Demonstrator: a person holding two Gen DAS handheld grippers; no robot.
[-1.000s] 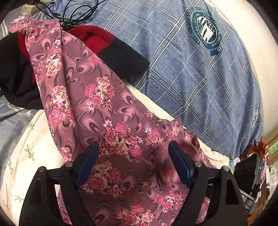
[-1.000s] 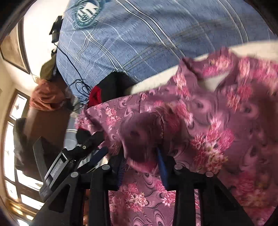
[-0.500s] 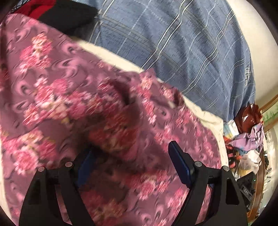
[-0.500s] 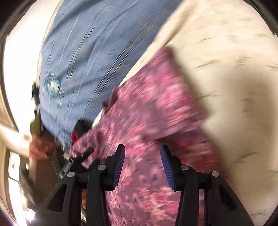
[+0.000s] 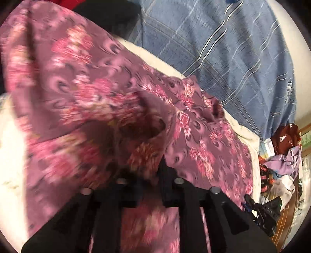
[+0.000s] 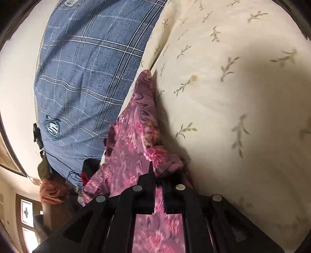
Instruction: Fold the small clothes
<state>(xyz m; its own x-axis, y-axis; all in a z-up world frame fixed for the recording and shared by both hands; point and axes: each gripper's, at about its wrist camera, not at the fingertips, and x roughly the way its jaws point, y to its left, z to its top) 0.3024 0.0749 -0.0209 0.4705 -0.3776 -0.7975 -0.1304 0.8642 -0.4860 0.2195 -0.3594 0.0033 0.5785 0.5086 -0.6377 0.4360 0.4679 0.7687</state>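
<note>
both jaws closing, seemingly pinching floral garment (blurred)

Both claws, left and right, were open; now closing on the floral garment.

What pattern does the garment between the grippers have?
The garment is mauve-purple with pink flower clusters and dark swirls; the left wrist view shows it best.

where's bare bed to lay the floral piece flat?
Free: cream leaf-print sheet, right of the floral garment, broad and bare. Crowded: blue plaid pillow on the other side; dark and red clothes beyond. Both grippers are closing on fabric.
</note>
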